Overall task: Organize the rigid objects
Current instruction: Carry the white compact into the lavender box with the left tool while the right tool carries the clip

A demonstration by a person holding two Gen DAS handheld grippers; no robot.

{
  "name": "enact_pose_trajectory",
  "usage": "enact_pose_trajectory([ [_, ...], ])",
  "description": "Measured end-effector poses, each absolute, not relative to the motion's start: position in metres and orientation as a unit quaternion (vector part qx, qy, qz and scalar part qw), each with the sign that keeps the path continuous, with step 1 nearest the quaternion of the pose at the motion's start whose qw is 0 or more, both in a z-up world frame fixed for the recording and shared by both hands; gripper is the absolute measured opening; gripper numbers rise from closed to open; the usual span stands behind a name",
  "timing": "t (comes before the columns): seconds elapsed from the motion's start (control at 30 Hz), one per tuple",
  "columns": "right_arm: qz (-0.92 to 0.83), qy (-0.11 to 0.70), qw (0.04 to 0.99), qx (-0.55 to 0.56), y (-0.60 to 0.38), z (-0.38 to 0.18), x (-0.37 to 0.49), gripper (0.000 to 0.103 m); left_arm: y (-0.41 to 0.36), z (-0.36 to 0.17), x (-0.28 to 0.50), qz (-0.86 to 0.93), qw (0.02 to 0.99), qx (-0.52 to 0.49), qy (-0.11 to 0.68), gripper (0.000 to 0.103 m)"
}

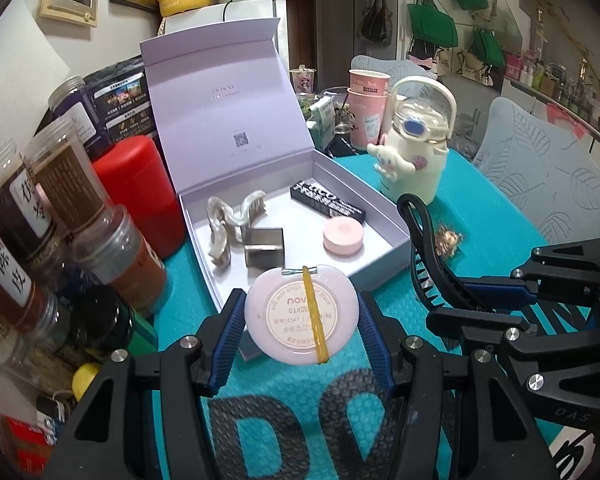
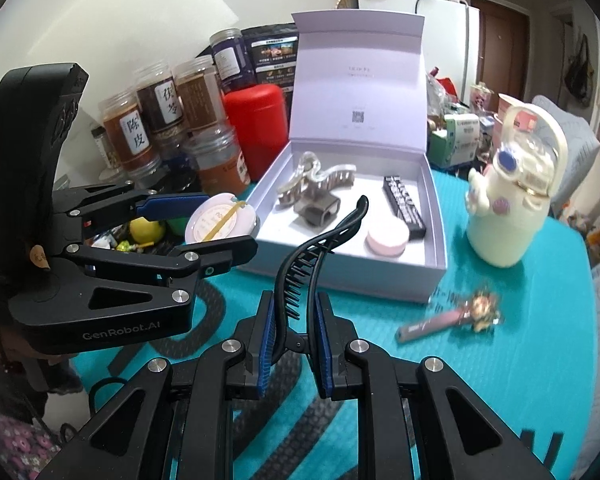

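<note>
My left gripper (image 1: 302,320) sits at the bottom centre of its own view, its blue pads (image 1: 226,334) pressed against both sides of a pale pink round compact (image 1: 300,314) with a yellow rubber band (image 1: 314,312) running across its label. The compact hangs just in front of the near edge of the open lavender box (image 1: 380,196), which fills the middle of the frame with its lid standing up behind.

In the right wrist view, my right gripper (image 2: 294,340) is at the lower centre, fingers drawn close together and clamped on the hinge end of a black hair clip (image 2: 320,256), whose curved toothed arms rise toward the box (image 2: 434,216).

Inside the box I see a pearly claw clip (image 1: 230,222), a small metal block (image 1: 264,246), a pink round puff case (image 1: 342,236) and a black printed tube (image 1: 326,200).

On the teal mat (image 2: 500,360), at the right of that frame, lie a pink stick with a gold charm (image 2: 452,318), somewhat blurred, and a cream cartoon bottle (image 2: 508,208). Jars (image 1: 40,200) and a red canister (image 1: 138,192) crowd the left.
</note>
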State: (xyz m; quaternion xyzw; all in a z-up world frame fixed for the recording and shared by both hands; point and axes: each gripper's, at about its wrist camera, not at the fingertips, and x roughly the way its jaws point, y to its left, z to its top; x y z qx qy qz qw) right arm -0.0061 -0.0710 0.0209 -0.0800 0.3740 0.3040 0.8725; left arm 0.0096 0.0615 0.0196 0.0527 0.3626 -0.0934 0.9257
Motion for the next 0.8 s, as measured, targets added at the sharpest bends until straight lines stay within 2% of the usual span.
enact_pose_trajectory([
  [0.8,0.309,0.364,0.874,-0.085,-0.052,0.03,0.083,0.019,0.073,0.024,0.102,-0.077,0.928,0.046,0.363,0.055],
])
